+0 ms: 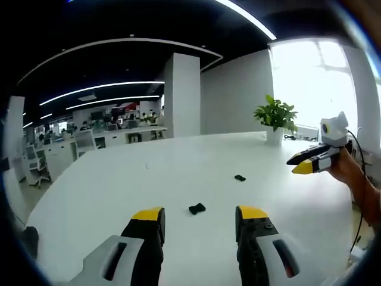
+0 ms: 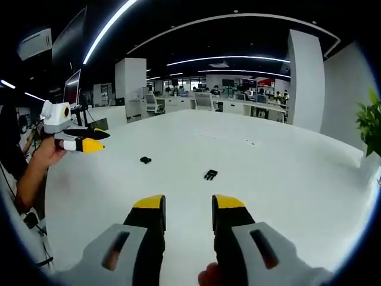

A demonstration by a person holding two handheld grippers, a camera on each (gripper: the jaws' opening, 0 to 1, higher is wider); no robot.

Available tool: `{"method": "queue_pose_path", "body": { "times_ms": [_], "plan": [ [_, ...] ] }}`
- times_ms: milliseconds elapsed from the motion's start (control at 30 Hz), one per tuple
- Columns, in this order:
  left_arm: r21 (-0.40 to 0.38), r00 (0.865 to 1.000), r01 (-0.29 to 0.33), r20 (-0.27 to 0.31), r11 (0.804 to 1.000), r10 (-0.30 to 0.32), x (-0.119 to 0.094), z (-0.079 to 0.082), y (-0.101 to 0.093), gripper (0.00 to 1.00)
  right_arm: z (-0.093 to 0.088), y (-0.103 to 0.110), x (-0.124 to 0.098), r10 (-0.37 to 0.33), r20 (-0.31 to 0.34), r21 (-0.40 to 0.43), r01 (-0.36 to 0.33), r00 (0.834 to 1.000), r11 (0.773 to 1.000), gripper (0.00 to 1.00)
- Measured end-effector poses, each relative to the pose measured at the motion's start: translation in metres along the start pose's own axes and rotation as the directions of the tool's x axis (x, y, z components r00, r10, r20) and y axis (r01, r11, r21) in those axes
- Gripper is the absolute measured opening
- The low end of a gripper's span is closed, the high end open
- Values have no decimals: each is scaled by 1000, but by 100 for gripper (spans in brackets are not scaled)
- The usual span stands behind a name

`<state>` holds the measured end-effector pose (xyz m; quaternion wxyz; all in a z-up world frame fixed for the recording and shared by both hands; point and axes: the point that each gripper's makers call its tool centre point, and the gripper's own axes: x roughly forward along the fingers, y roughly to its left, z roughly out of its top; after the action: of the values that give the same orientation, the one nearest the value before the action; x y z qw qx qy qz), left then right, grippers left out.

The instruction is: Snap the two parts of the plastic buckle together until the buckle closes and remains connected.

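Note:
Two small black buckle parts lie apart on the white table (image 1: 119, 185). One part (image 1: 197, 208) rests just beyond my left gripper (image 1: 200, 214), whose yellow-tipped jaws stand open and hold nothing. The other part (image 1: 240, 177) lies farther out toward the right. In the right gripper view the pronged part (image 2: 211, 174) sits a short way ahead of my open, empty right gripper (image 2: 188, 204), and the second part (image 2: 145, 159) lies farther left. A hand holds the right gripper (image 1: 296, 164) above the table's right side. The left gripper (image 2: 100, 140) hovers at the left.
A potted plant (image 1: 275, 114) stands at the table's far edge near a bright window; its leaves (image 2: 370, 125) show at the right. Office desks and chairs (image 1: 89, 140) fill the room behind. White pillars (image 1: 181, 95) rise beyond the table.

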<state>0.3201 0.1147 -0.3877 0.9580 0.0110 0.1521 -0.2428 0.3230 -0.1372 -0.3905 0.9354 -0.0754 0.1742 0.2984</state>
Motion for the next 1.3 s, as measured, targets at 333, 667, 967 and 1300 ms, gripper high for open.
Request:
{"method": "queue_pose_path", "body": {
  "times_ms": [333, 667, 967, 1300],
  "plan": [
    [5, 1000, 1, -2, 1000, 0, 6, 4, 1, 48, 6, -4, 4, 1, -2, -7, -1, 1000, 1000, 30],
    [18, 1000, -4, -1, 1000, 4, 8, 13, 3, 48, 14, -9, 8, -2, 8, -8, 2, 1000, 1000, 29],
    [23, 1000, -8, -4, 1000, 8, 14, 16, 4, 46, 16, -17, 12, -2, -6, -14, 2, 1000, 1000, 29],
    [22, 1000, 0, -20, 1000, 0, 22, 19, 4, 46, 17, -28, 19, -8, -11, 13, 8, 1000, 1000, 29]
  ]
}}
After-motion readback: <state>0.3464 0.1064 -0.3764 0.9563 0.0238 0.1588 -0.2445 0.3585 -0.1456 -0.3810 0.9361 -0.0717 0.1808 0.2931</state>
